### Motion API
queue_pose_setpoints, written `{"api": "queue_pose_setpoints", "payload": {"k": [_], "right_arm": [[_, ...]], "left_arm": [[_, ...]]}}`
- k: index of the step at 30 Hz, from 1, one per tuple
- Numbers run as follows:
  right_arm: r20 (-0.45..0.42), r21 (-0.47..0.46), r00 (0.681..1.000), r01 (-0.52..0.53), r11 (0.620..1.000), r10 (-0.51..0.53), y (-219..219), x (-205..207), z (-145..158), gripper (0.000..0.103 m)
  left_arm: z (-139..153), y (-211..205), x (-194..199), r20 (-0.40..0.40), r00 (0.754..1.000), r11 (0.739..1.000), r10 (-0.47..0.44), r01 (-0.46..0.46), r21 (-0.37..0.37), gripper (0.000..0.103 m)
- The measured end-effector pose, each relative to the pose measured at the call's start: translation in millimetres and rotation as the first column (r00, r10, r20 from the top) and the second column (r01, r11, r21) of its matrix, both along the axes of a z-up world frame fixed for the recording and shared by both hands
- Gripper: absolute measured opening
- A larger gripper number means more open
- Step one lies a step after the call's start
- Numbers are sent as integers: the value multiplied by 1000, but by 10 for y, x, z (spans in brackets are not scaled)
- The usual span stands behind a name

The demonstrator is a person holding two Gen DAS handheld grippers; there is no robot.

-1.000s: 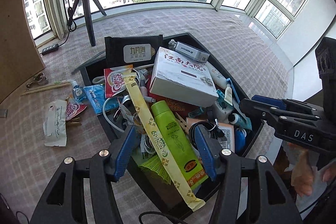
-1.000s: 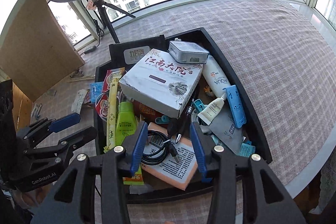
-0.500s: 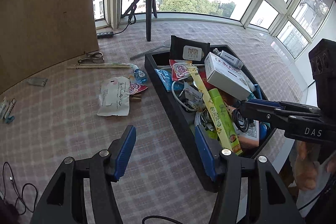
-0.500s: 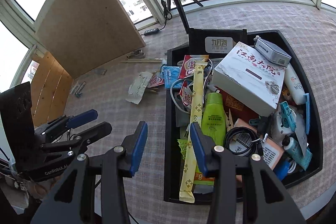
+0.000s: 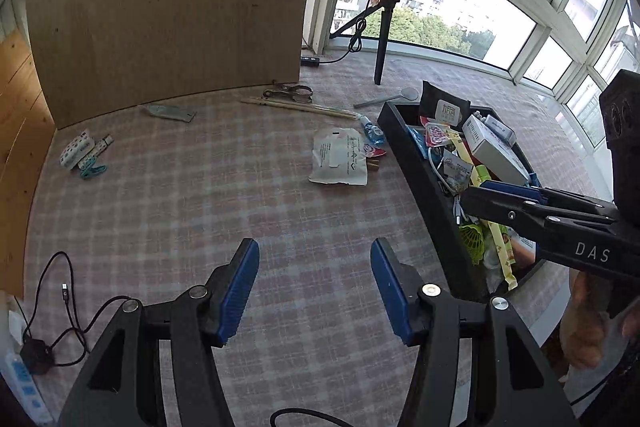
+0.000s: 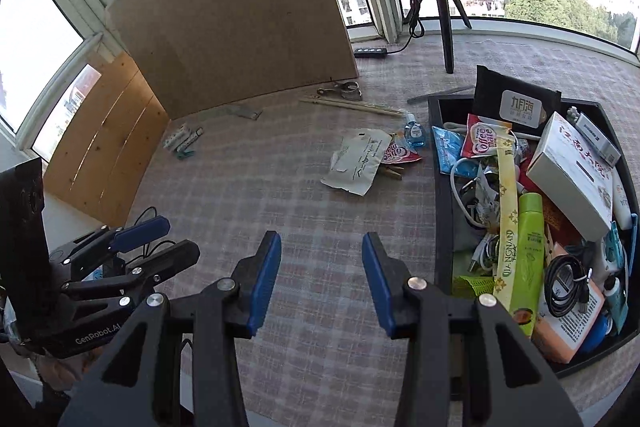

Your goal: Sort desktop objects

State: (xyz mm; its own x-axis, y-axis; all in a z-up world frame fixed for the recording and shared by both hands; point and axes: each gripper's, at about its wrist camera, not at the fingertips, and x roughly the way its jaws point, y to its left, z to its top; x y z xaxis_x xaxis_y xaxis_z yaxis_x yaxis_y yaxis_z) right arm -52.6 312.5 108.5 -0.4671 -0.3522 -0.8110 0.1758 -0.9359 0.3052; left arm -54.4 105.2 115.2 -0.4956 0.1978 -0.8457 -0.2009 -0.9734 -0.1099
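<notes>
Black tray (image 6: 443, 195) crammed with clutter at table's right edge: green bottle (image 6: 529, 247), white box (image 6: 572, 175). White packet (image 6: 356, 161) just left of it. Left gripper (image 5: 314, 287), right gripper (image 6: 320, 277): jaws wide apart, empty, over bare tablecloth.

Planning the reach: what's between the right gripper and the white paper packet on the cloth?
Nothing: in the right wrist view, only bare checked tablecloth lies between the open right gripper and the white paper packet.
</notes>
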Motion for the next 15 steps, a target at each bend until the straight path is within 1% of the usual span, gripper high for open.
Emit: {"api": "queue_pose_setpoints", "payload": {"k": [2,8,12,13,15], "right_arm": [[-11,27,1000,-10,1000,10,-161,26,0,42],[-40,58,999,-21,998,23,-501,118,12,42],[-85,118,996,3,993,7,-678,198,24,43],[-98,136,995,15,991,-2,-709,215,15,44],[-116,166,993,45,985,-26,-755,236,-16,46]], "left_arm": [[5,-151,33,-5,1000,1000,27,-27,-9,55],[56,-525,136,-27,995,995,97,-97,-26,56],[75,-738,186,-48,988,988,147,-148,-38,59],[64,-784,190,-53,986,986,159,-162,-48,61],[29,-865,192,-54,982,981,181,-184,-68,61]]}}
